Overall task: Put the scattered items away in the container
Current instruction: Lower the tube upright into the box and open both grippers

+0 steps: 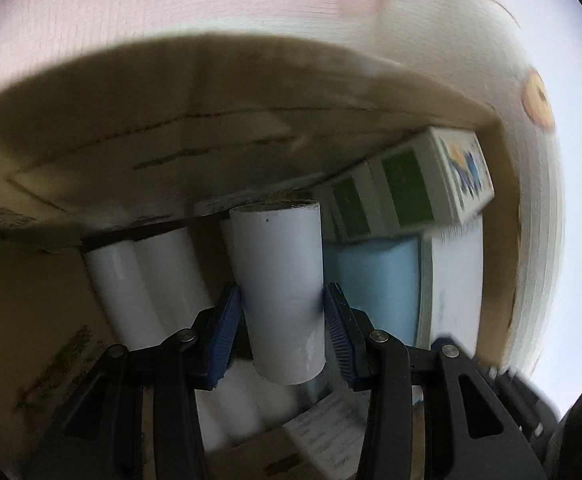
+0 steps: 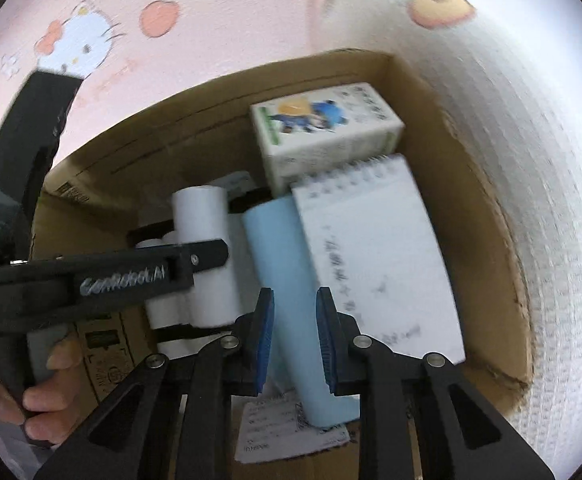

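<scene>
My left gripper [image 1: 283, 320] has its blue pads pressed on both sides of a white roll [image 1: 279, 292]. I hold it by the middle so it does not tip. It hangs inside the cardboard box [image 1: 151, 152], above the other white rolls [image 1: 147, 284] that lie side by side at the left of the box. I think that is where it should go, next to its friends.

My right gripper [image 2: 294, 340] sits over a light blue roll [image 2: 287, 280]. My fingers are a little apart. The blue roll shows between them, but I cannot tell if the pads touch it. It lies in the box and leans on a spiral notepad [image 2: 375, 256]. Behind them stands a small carton [image 2: 323, 132] with a cartoon on it, tucked into the far corner. Things look packed close so they all fit.
</scene>
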### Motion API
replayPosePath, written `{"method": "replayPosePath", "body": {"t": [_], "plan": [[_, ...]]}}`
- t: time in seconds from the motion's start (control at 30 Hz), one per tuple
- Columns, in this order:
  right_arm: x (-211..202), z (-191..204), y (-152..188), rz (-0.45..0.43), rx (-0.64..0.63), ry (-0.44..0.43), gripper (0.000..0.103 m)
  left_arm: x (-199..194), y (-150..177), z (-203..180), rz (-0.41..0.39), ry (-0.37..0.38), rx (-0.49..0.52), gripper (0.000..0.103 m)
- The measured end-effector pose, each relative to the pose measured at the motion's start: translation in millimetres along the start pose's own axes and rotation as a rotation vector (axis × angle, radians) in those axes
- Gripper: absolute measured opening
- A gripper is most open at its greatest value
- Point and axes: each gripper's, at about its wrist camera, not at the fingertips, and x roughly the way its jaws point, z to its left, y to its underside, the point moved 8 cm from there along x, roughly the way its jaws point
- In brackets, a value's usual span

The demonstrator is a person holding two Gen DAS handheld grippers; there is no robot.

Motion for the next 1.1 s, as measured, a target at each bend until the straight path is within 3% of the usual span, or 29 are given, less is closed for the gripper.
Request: {"method": "replayPosePath", "body": {"t": [0.27, 0.47, 0.5, 0.53, 0.6, 0.63, 0.73, 0.93, 1.1], "plan": [[-10, 1, 1, -0.015, -0.059, 0.061, 0.019, 6, -10, -4, 0.003, 0.008, 0.012, 0.046], [-11, 11, 3, -0.004, -0.098, 0.051, 0.019, 3, -11, -1, 0.009, 0.043, 0.011, 0.046], [-12, 13, 2, -0.007, -0.099, 0.045, 0.019, 3, -11, -1, 0.015, 0.050, 0.012, 0.043], [-13, 15, 2, -0.007, -0.101, 0.032, 0.019, 2, -9, 0, 0.026, 0.054, 0.011, 0.027], [-15, 28, 2, -0.007, -0.094, -0.014, 0.019, 1, -6, 2, 0.045, 0.051, 0.020, 0.011], [-17, 32, 3, -0.004, -0.084, -0.051, 0.019, -1, -5, 2, 0.046, 0.044, 0.037, 0.008], [-8, 42, -5, 0.003, -0.086, -0.103, 0.015, -10, -3, 4, 0.026, 0.059, 0.079, 0.005], [15, 63, -2, 0.065, -0.097, -0.095, 0.014, -37, 2, -5, -0.025, 0.054, 0.224, 0.005], [32, 65, -11, 0.140, 0.007, -0.168, 0.014, -69, -9, 13, -0.122, 0.034, 0.238, 0.005]]}}
